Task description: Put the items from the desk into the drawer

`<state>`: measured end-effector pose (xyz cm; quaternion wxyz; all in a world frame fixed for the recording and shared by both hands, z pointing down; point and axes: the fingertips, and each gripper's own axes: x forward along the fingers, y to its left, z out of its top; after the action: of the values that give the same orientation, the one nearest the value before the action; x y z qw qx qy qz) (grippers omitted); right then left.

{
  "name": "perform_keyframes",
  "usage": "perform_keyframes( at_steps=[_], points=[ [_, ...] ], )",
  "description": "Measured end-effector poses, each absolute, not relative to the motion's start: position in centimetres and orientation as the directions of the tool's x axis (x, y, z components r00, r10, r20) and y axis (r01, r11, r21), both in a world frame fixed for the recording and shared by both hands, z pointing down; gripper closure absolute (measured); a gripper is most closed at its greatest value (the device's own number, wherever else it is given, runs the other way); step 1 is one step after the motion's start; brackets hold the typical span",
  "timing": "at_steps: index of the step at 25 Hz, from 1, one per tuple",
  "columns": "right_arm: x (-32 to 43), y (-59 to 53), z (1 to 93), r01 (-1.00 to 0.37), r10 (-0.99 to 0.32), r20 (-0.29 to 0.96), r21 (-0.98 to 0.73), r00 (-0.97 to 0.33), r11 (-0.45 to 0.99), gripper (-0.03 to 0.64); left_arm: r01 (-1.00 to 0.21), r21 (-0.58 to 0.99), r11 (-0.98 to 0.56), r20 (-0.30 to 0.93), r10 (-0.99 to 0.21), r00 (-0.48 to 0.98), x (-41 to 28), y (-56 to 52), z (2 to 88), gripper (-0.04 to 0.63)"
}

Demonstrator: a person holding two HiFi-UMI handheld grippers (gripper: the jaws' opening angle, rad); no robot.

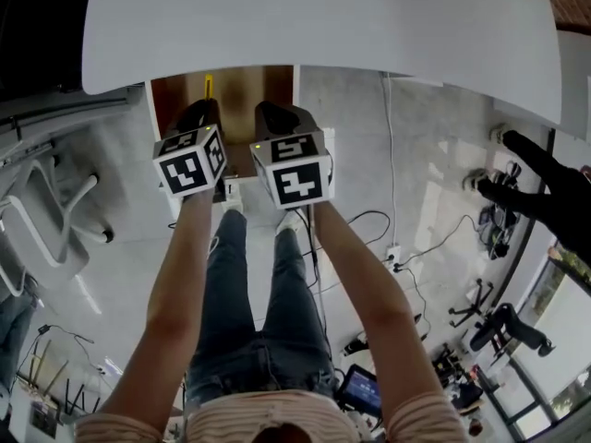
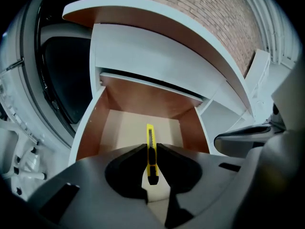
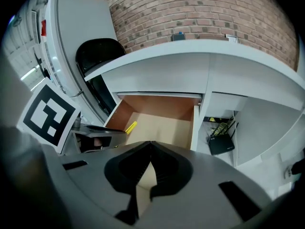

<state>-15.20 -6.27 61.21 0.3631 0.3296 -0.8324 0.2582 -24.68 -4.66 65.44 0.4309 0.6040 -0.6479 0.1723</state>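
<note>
Forearms come first under the head camera, two of them, the left forearm (image 1: pixel 175 293) and the right forearm (image 1: pixel 365 293), reaching side by side down to two grippers, each with one marker cube on top.

One left gripper (image 2: pixel 151 149) is clamped on the single yellow utility knife (image 2: pixel 150 133). Its jaws press the knife's flanks, the butt end shows behind the pads, and the long end pokes out ahead towards the drawer's back.

One right gripper (image 3: pixel 151 144) is just beside it. Its jaw tips meet with nothing between them.

Both hang over the one open drawer (image 2: pixel 90 128), which has white side walls, brown inner faces and a pale board floor. The knife is over the left half of that floor, near the left wall. Whether it touches the board cannot be told. Bare floor lies ahead of the knife and across to the right wall.

A single white desk (image 1: pixel 323 26) runs above, and its curved front edge overhangs the drawer's back part, so the way in is from above at the front.

Right of the drawer is an open bay with one black router (image 3: pixel 220 143) on the floor. One black chair (image 3: pixel 97 56) stands to the left, against the brick wall (image 3: pixel 200 13).
</note>
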Motion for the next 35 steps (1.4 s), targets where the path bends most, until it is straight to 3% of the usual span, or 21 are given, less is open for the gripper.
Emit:
perform_keyframes(
  at_steps=[8,35],
  points=[
    [-16.8,-6.2,65.7,-0.756,-0.277,0.809,-0.281,-0.518,0.591,0.6,-0.927,0.303,0.222,0.801,-0.586,0.121,-25.0,-5.5,69.1,0.529],
    [-16.0,-7.2,68.4,-0.764,-0.267,0.835,-0.251,-0.482,0.594,0.6,-0.92,0.258,0.294,0.864,-0.497,0.084,-25.0,-7.4,74.8,0.529]
  ],
)
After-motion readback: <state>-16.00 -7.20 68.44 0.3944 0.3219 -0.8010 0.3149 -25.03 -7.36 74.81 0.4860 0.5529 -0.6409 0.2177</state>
